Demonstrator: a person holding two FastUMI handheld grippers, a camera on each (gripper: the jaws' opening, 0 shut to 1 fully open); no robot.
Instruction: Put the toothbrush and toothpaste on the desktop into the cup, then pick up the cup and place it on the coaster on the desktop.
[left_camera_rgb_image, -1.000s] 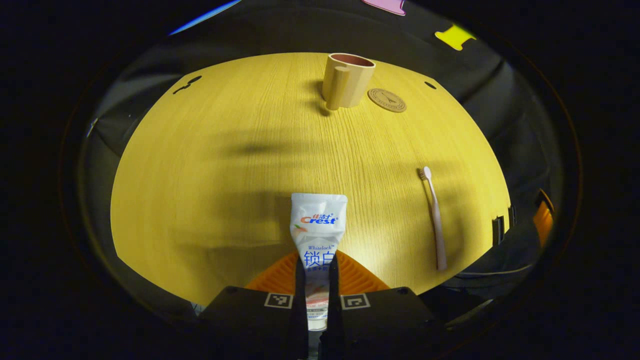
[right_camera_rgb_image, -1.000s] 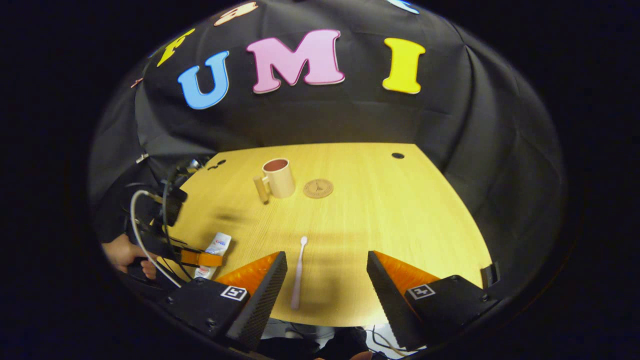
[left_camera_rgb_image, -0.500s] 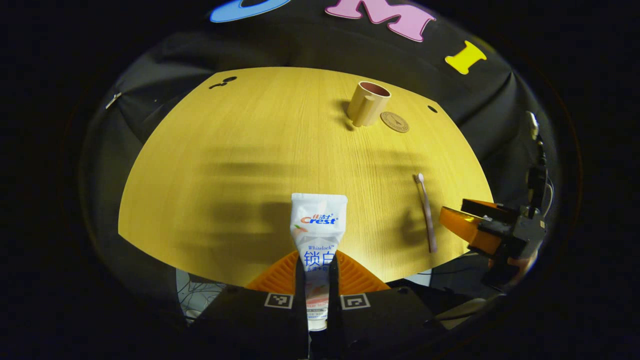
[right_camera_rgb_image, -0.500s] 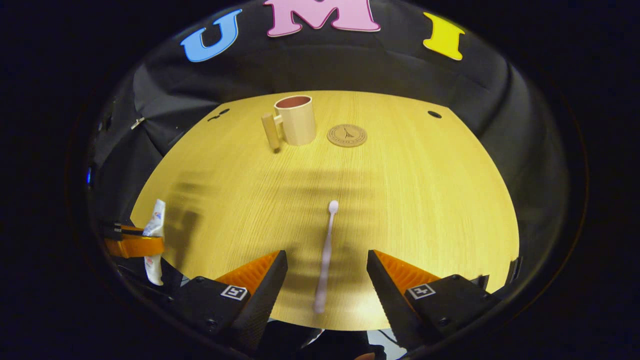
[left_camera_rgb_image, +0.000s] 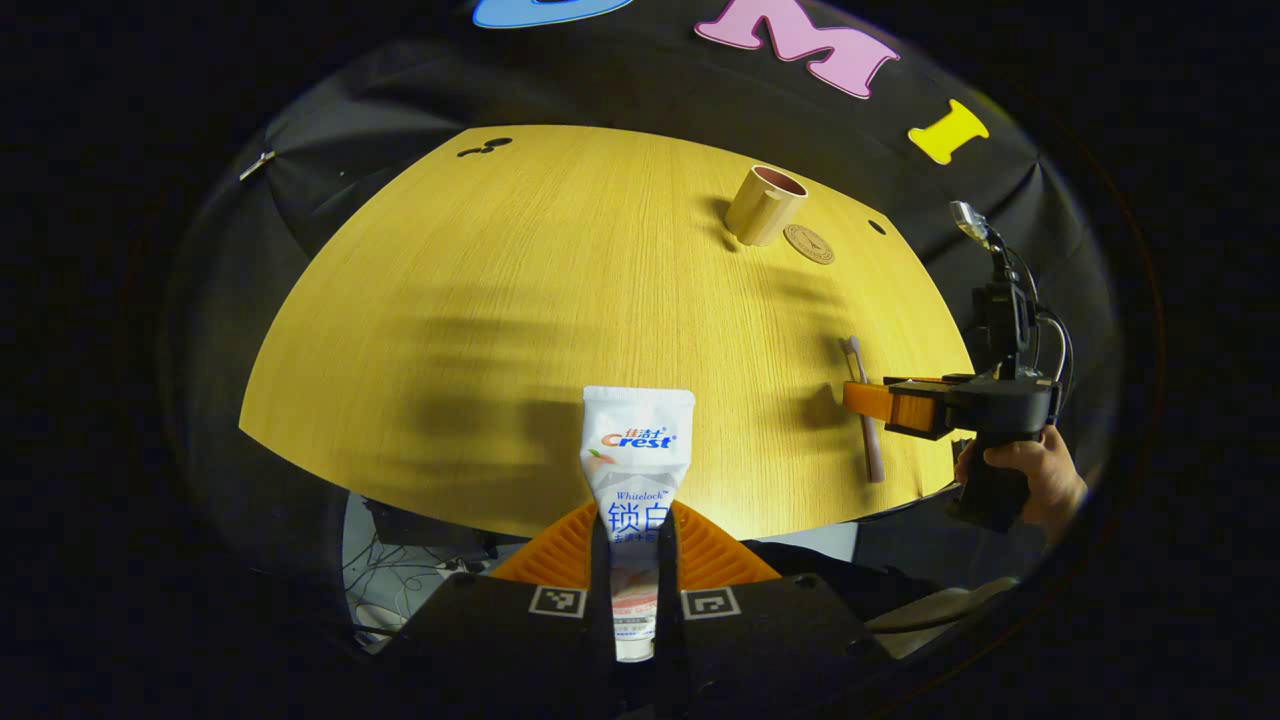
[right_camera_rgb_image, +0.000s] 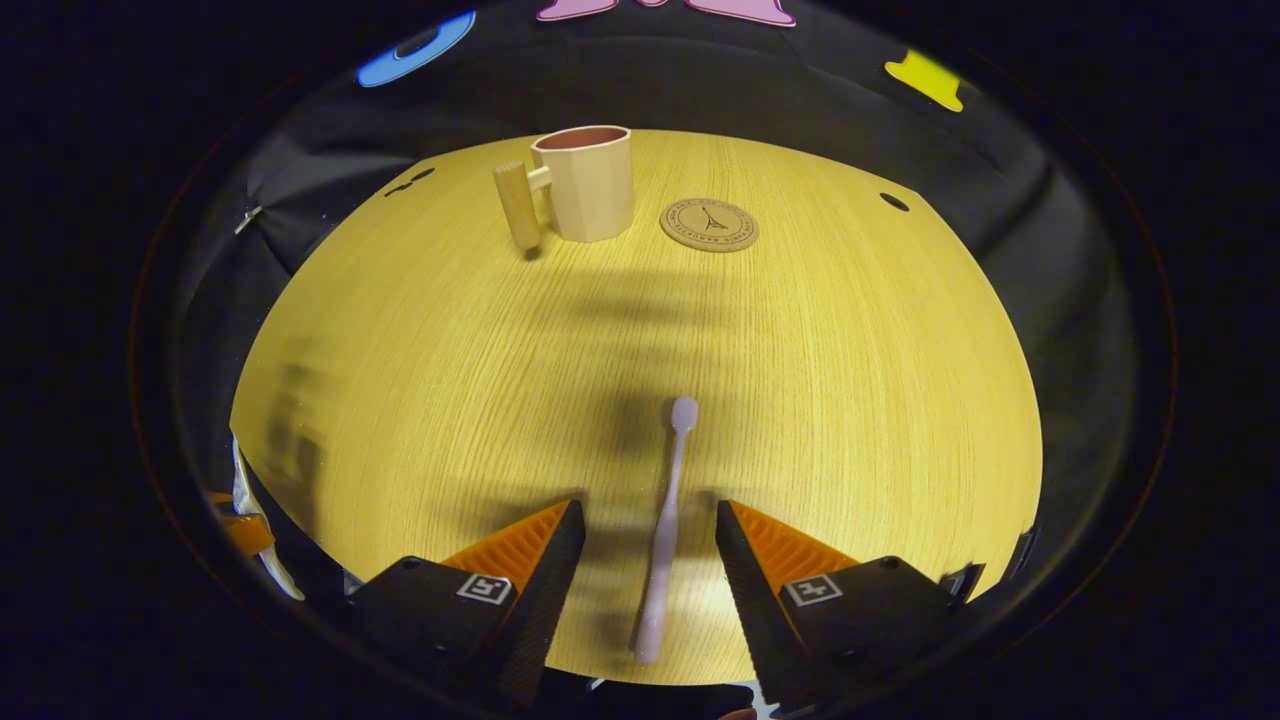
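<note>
- Starting with the left gripper view: the left gripper (left_camera_rgb_image: 634, 560) has its fingers clamped on the toothpaste (left_camera_rgb_image: 637, 470); the tube stands up from between them, and its lower end is hidden by the finger bodies.
- The tube is held out over the near edge of the counter (left_camera_rgb_image: 480, 300).
- The cup (left_camera_rgb_image: 764, 204) stands upright at the far side of the counter, with the coaster (left_camera_rgb_image: 808, 243) just beside it; whether they touch cannot be told.
- The toothbrush (left_camera_rgb_image: 863, 410) lies flat near the counter's right edge. The right gripper (left_camera_rgb_image: 880, 400), held by a hand (left_camera_rgb_image: 1030, 475), crosses over its handle and hides the middle part; its finger state cannot be read here.
- In the right gripper view: the right gripper (right_camera_rgb_image: 640, 560) has its fingers apart, one on each side of the toothbrush (right_camera_rgb_image: 665, 530), neither pressing on it.
- The brush head points toward the cup (right_camera_rgb_image: 585, 182); the cup's handle sticks out to the left, and the coaster (right_camera_rgb_image: 709, 224) lies beside it, apart.
- At the lower left edge, an orange finger (right_camera_rgb_image: 240, 530) and a sliver of toothpaste (right_camera_rgb_image: 262, 560) are cut off and hard to make out.
</note>
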